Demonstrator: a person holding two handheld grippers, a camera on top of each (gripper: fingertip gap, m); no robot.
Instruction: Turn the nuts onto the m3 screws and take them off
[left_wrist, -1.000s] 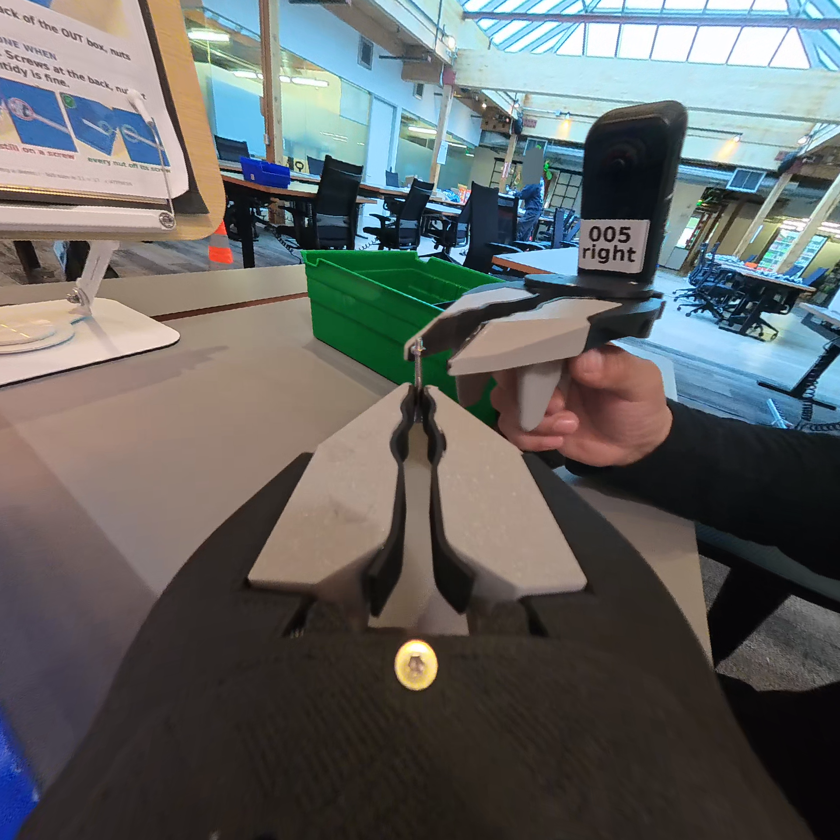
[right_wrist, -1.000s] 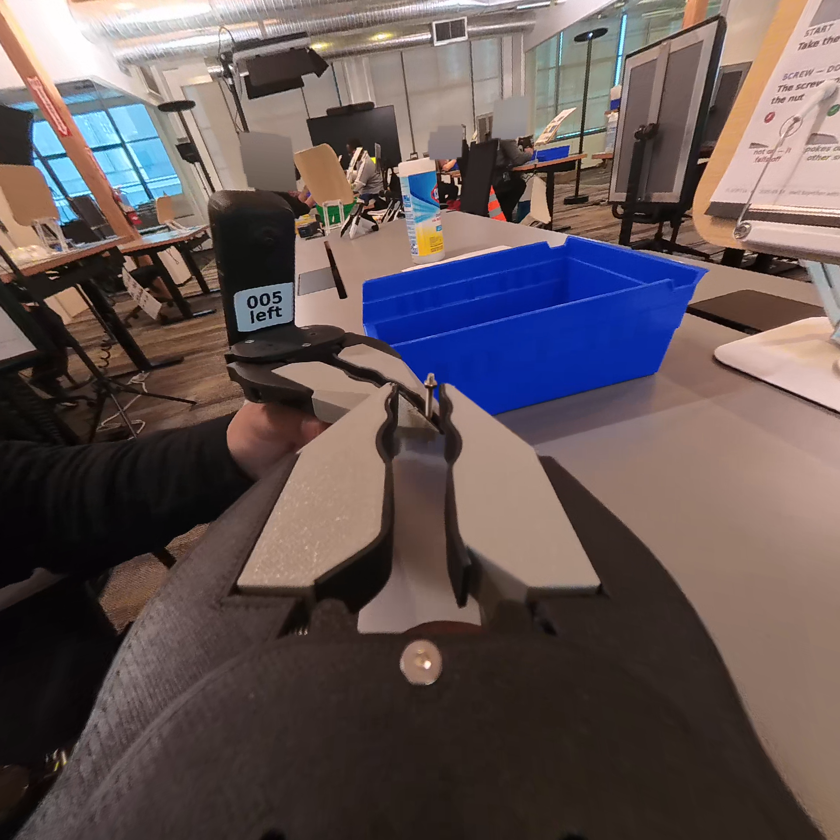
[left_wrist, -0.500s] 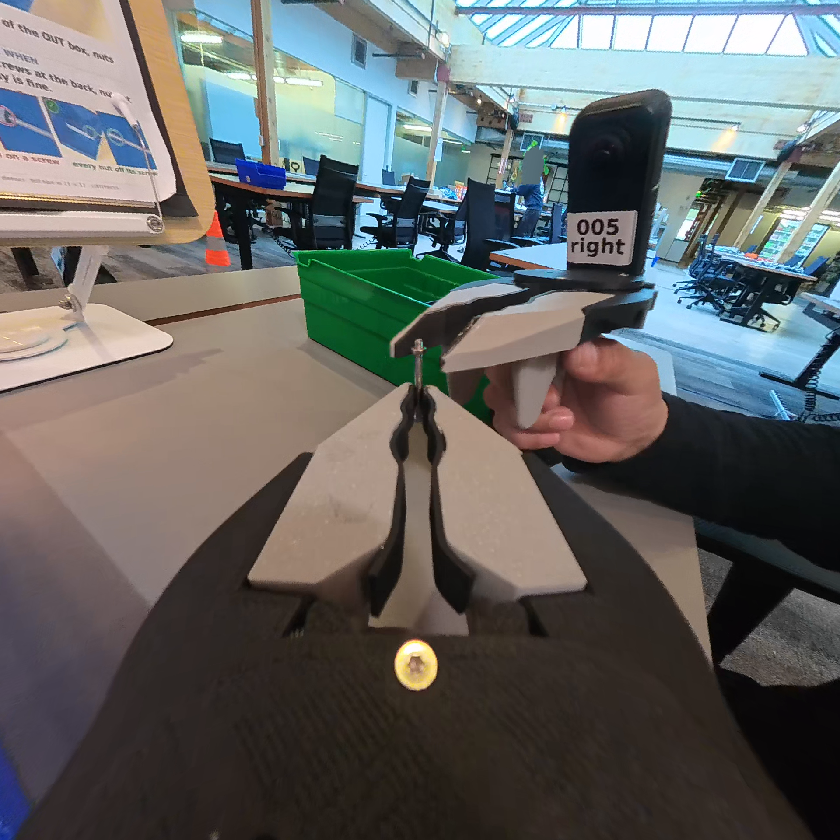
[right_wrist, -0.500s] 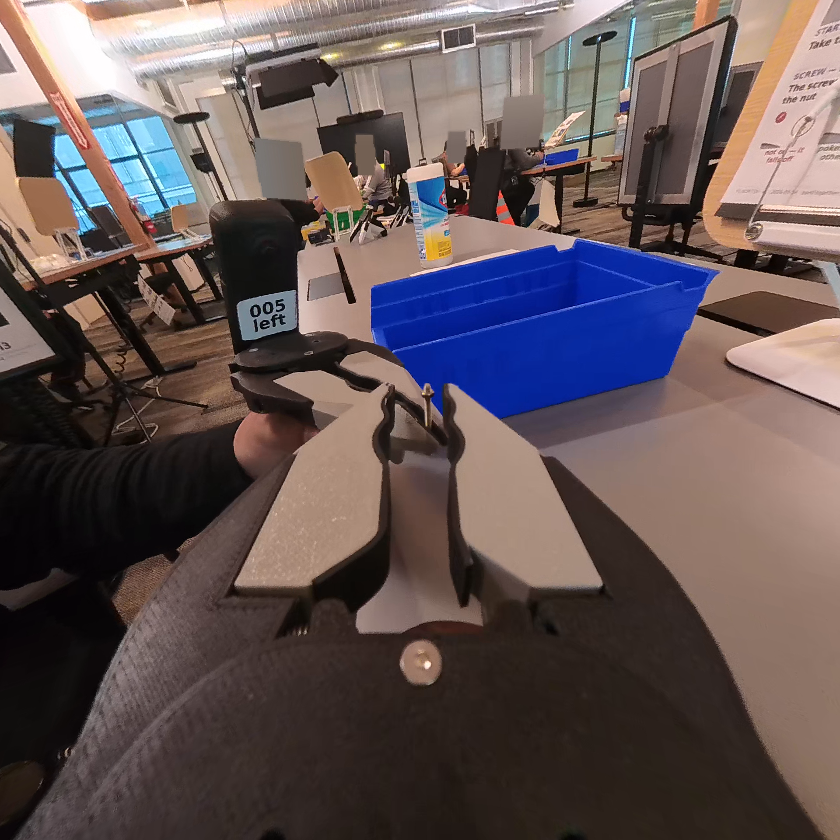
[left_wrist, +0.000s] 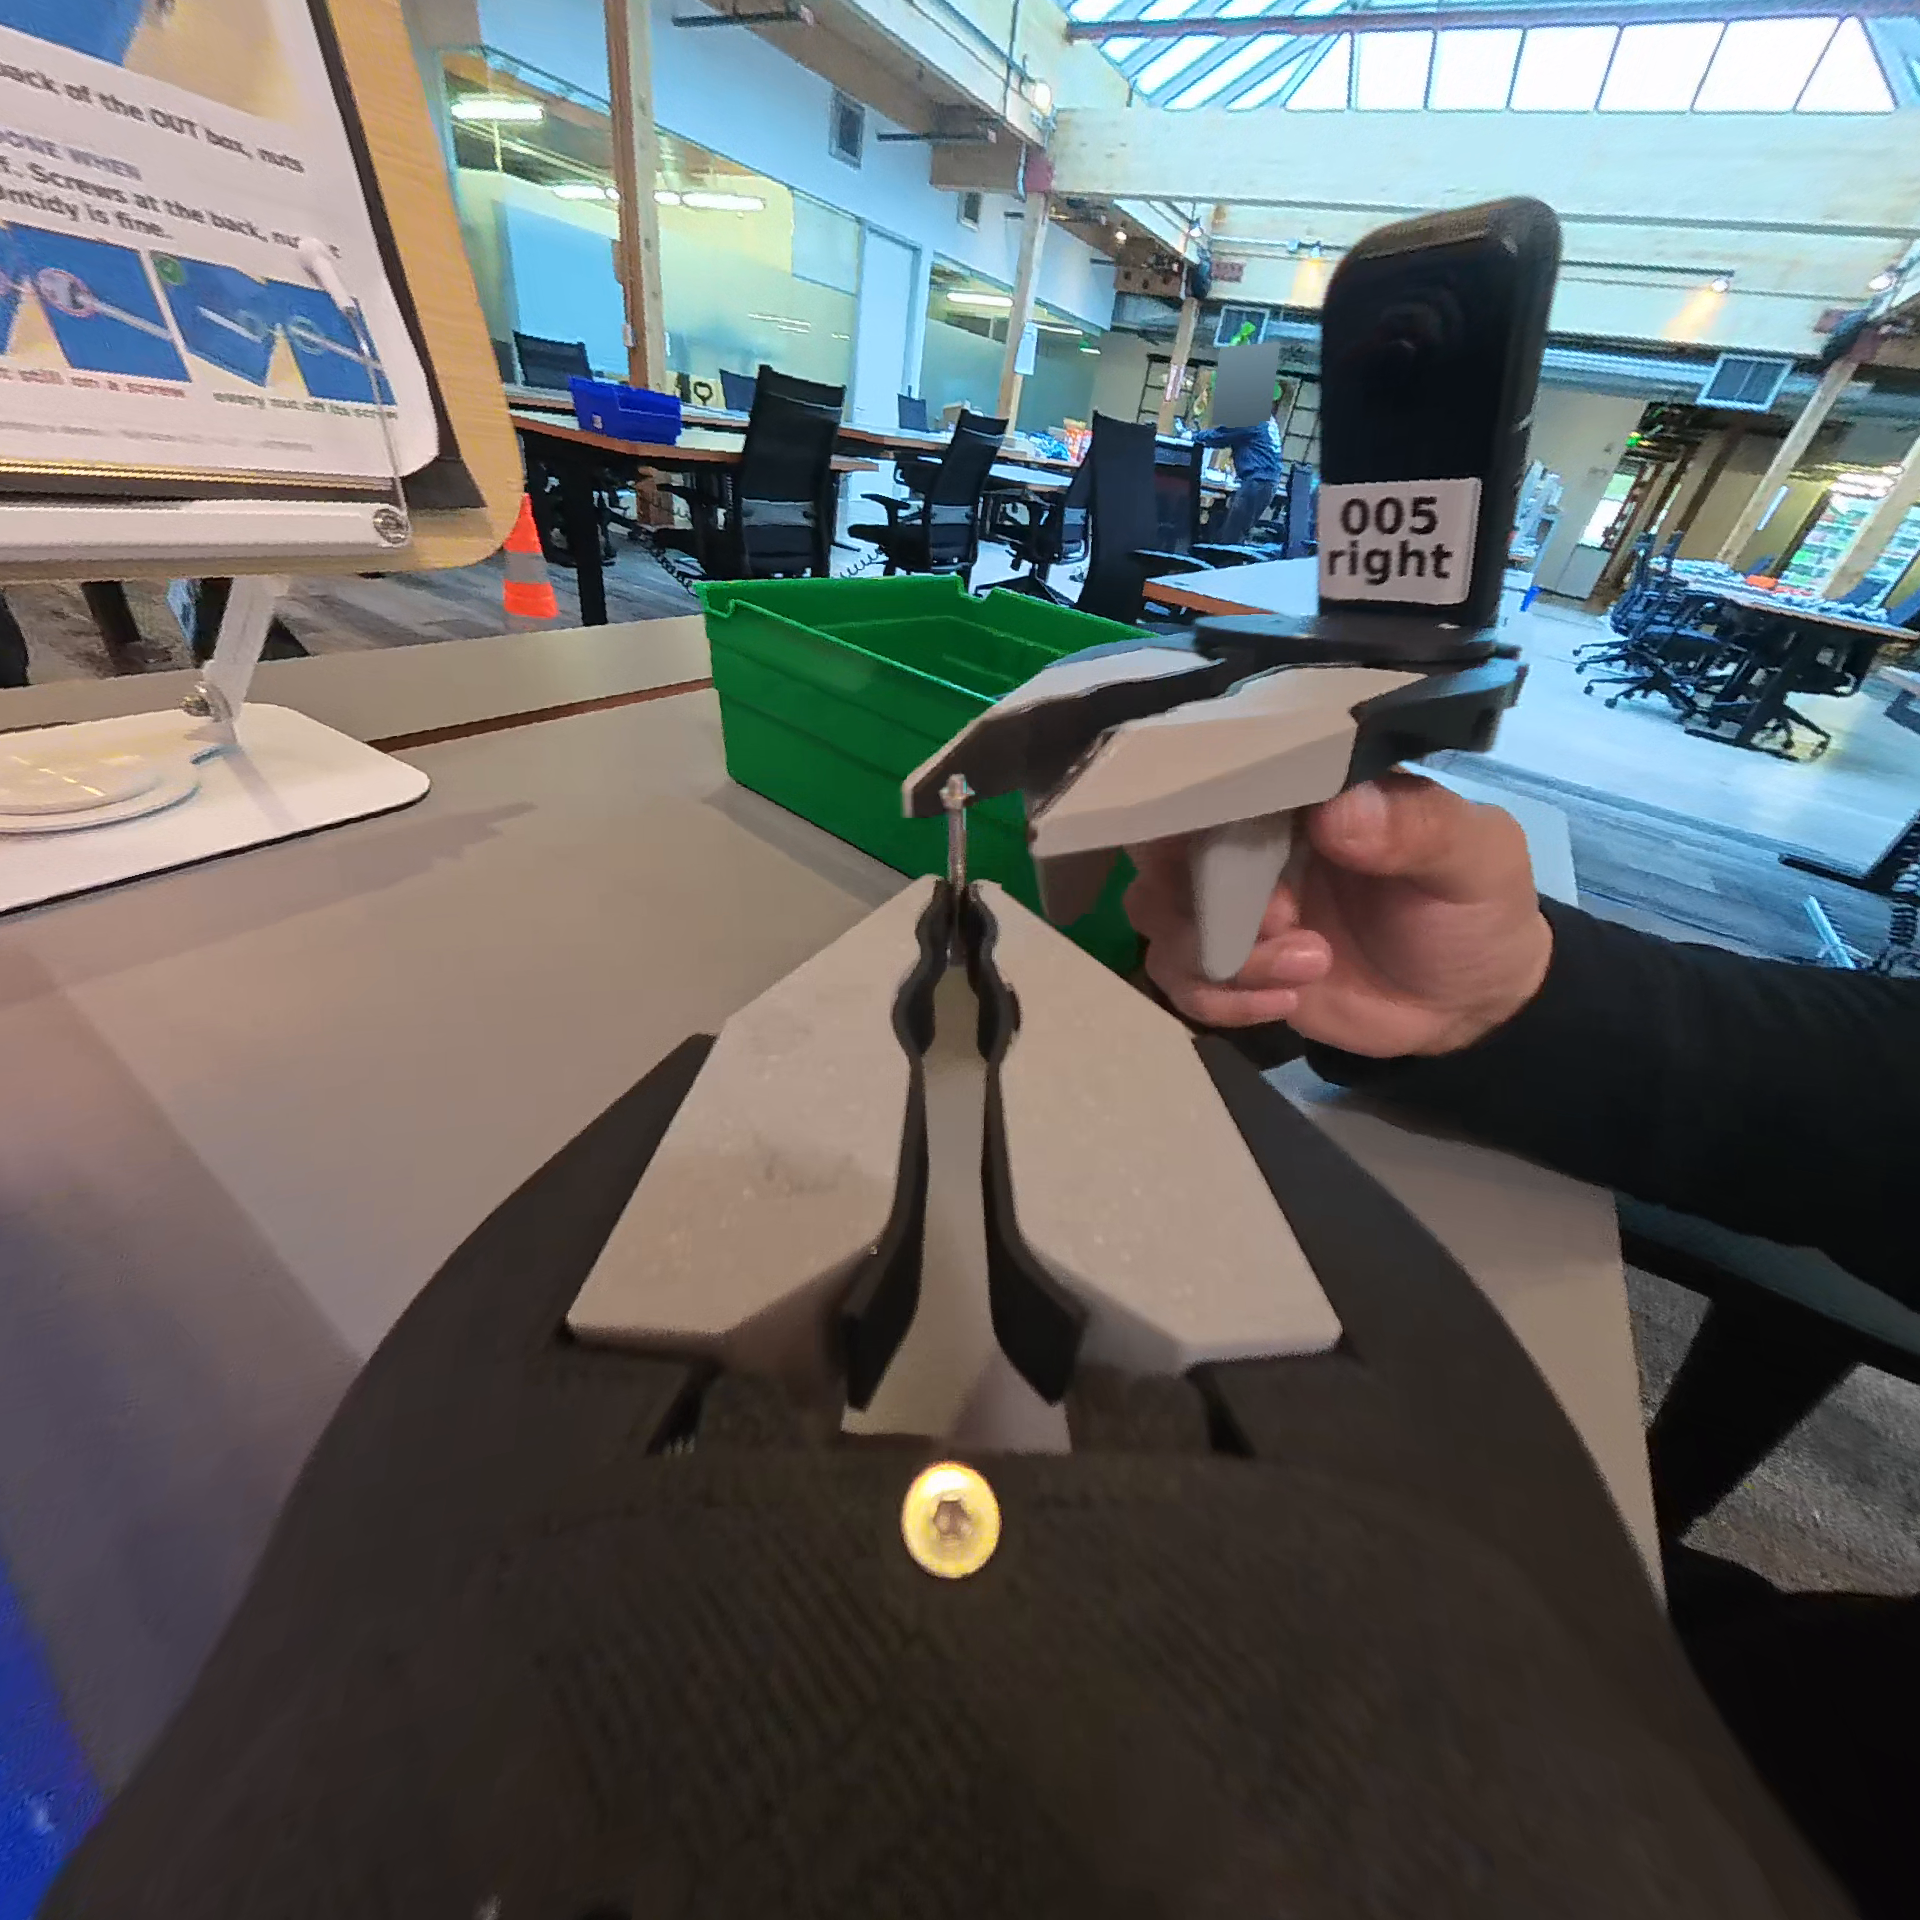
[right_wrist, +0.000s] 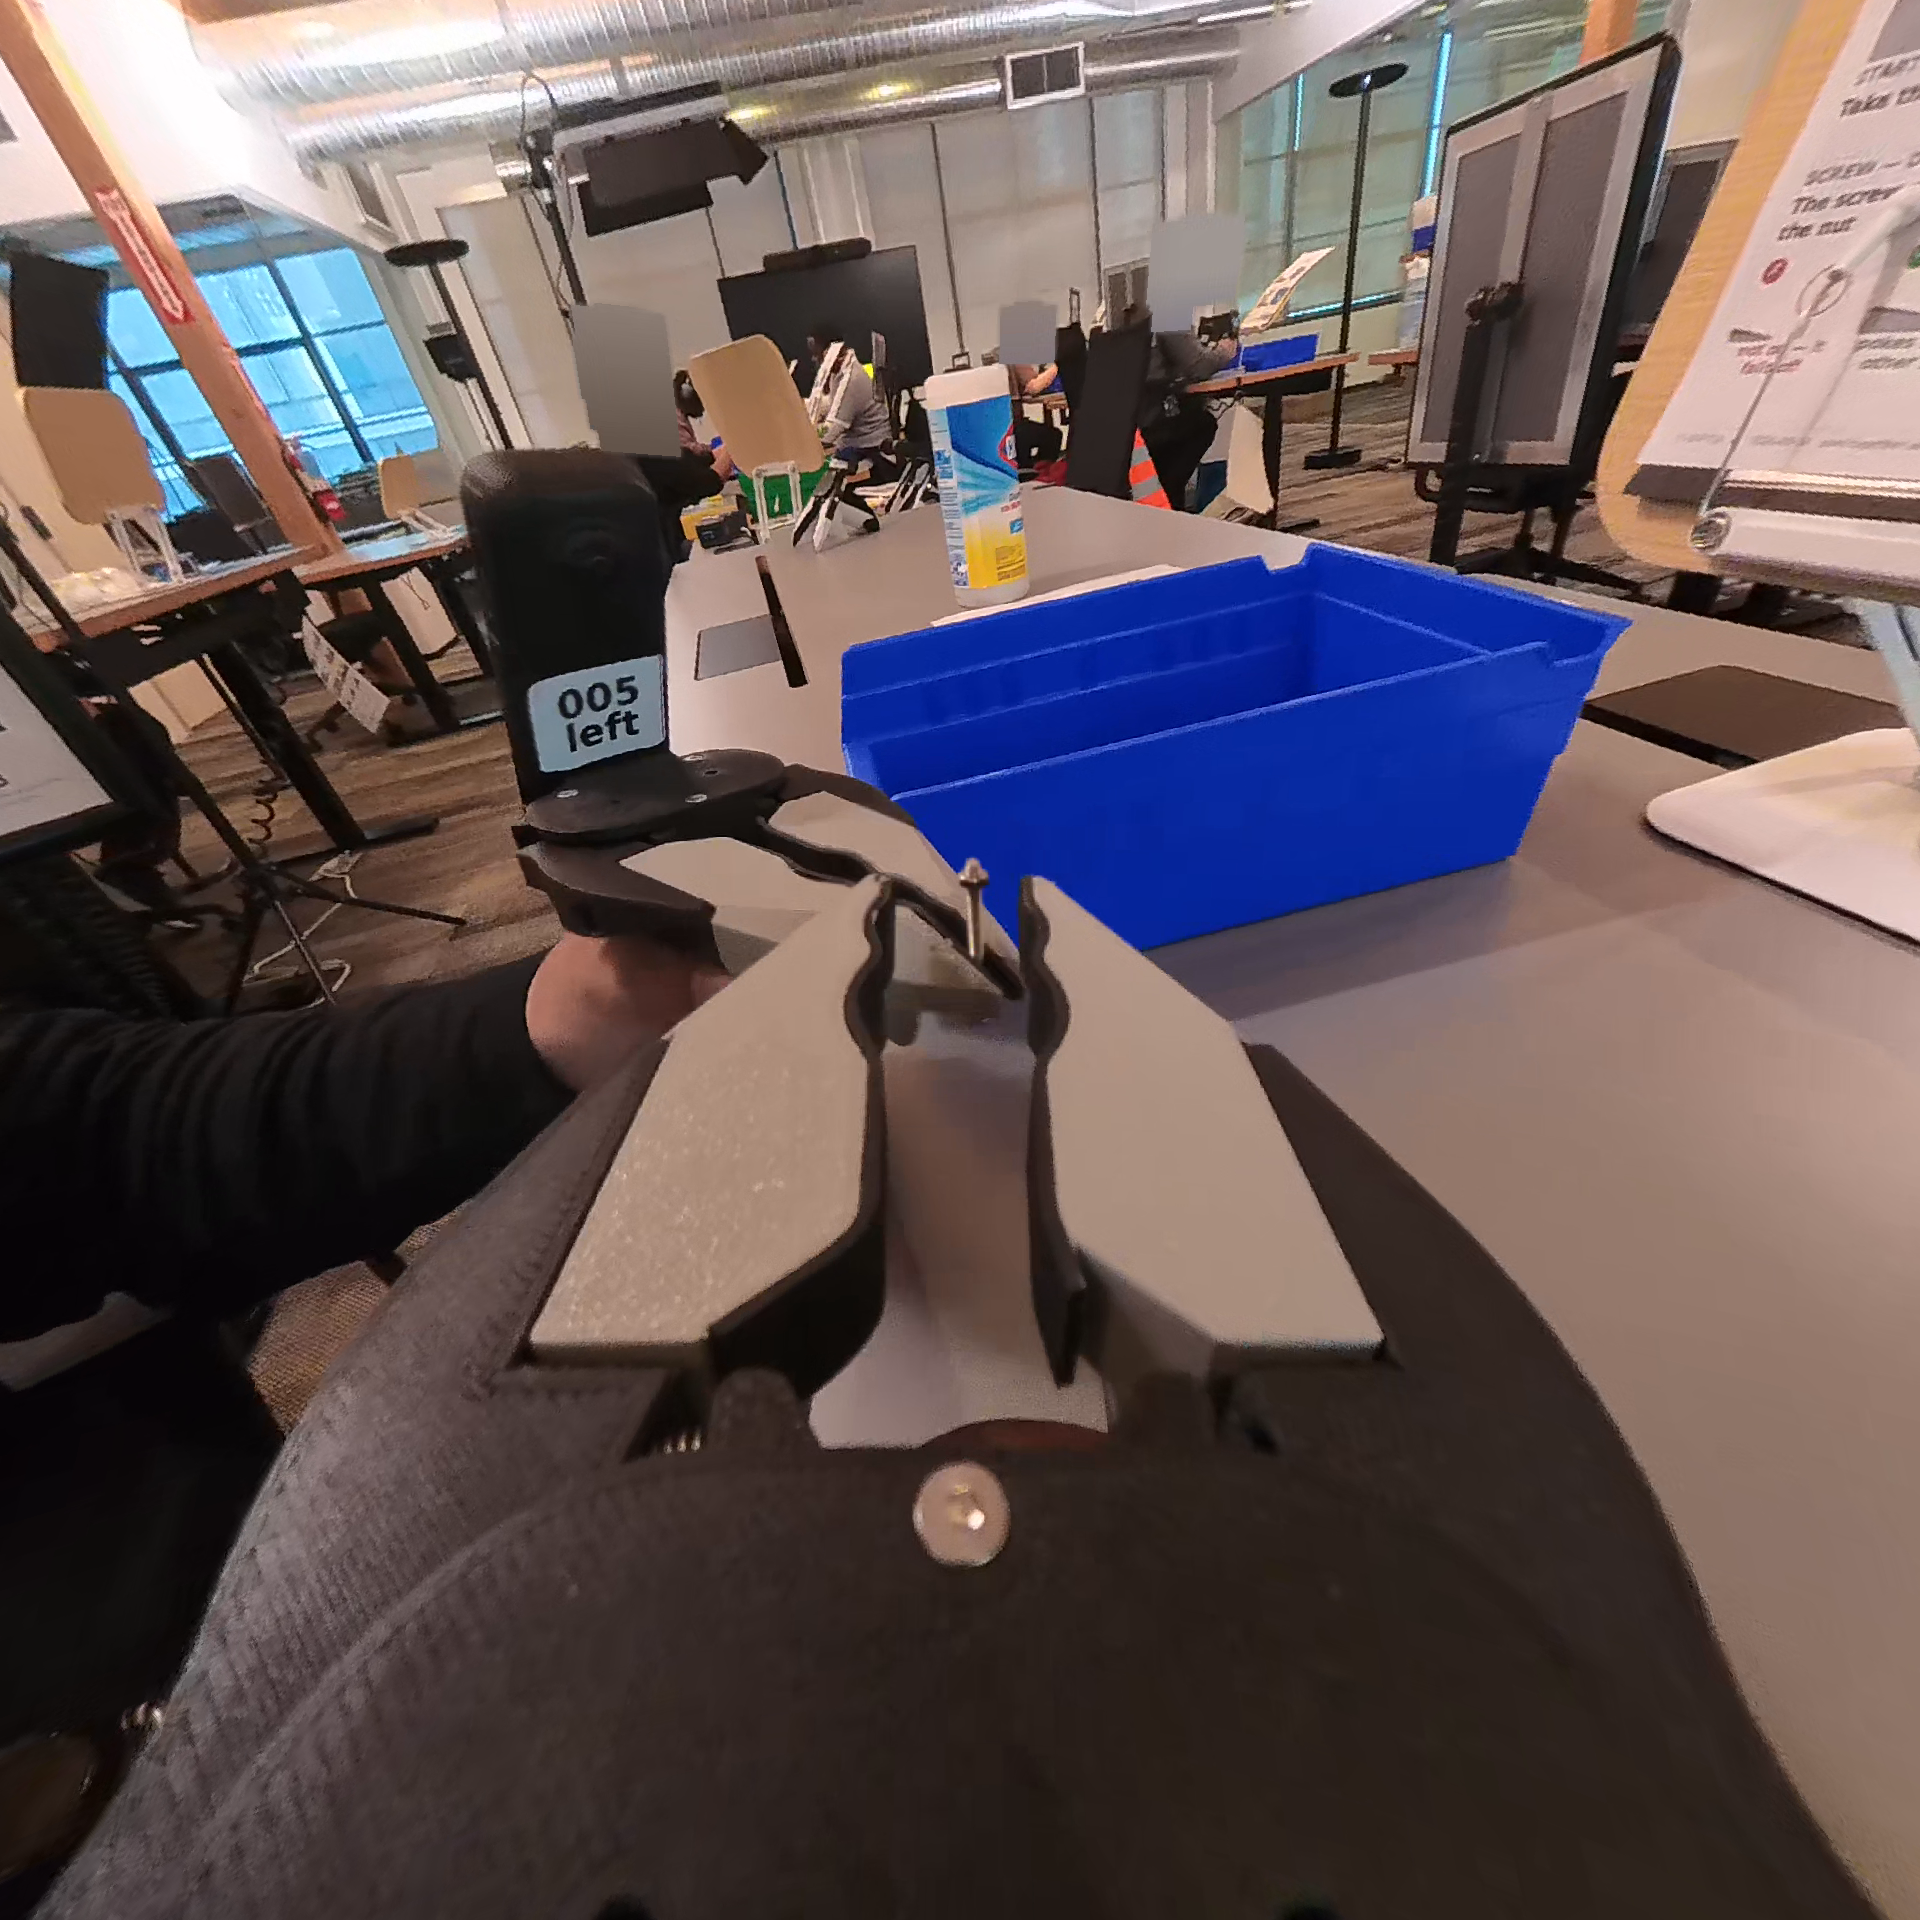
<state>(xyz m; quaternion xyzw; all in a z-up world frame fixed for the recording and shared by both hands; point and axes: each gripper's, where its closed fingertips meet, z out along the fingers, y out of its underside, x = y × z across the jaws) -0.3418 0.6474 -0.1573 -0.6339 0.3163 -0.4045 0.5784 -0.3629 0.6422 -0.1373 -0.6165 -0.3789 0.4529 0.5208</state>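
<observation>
Left wrist view: my left tongs (left_wrist: 954, 920) are clamping the lower end of a screw (left_wrist: 954, 852), keeping it upright above the bench (left_wrist: 436, 977), probably so its top is reachable. My right tongs (left_wrist: 951, 795) are hovering at the screw's top; in the right wrist view they are standing apart, the screw between their tips, gripping nothing. A small piece at the screw's top is looking like a nut or head; I cannot tell which. Green bin (left_wrist: 883, 686) is sitting behind the screw, blue bin (right_wrist: 1226, 748) on the bench opposite; no contents are showing in either from these angles.
</observation>
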